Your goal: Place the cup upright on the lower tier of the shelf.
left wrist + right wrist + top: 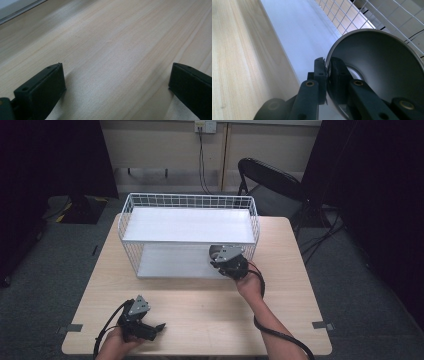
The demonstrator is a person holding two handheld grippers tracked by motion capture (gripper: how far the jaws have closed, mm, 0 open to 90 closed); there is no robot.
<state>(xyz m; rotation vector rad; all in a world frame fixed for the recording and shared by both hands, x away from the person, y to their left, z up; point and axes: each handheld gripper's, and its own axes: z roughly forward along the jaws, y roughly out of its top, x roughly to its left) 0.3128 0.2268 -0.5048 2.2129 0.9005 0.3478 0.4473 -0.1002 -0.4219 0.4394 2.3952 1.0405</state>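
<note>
Right gripper point(327, 75) clamped on the rim of a metal bowl point(382, 62) at the lower shelf of the white wire rack point(190, 200).
Jaws pinch the bowl wall, one inside, one outside; bowl sits tilted over the rack's white bottom panel point(297, 32), near its front right corner. Left gripper point(159, 326) rests low on the wooden table point(120, 45) near the front edge, jaws wide apart, nothing between them.

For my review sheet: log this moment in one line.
right tool: shut on metal bowl rim | bowl: at rack lower shelf | left tool: open, over table
</note>
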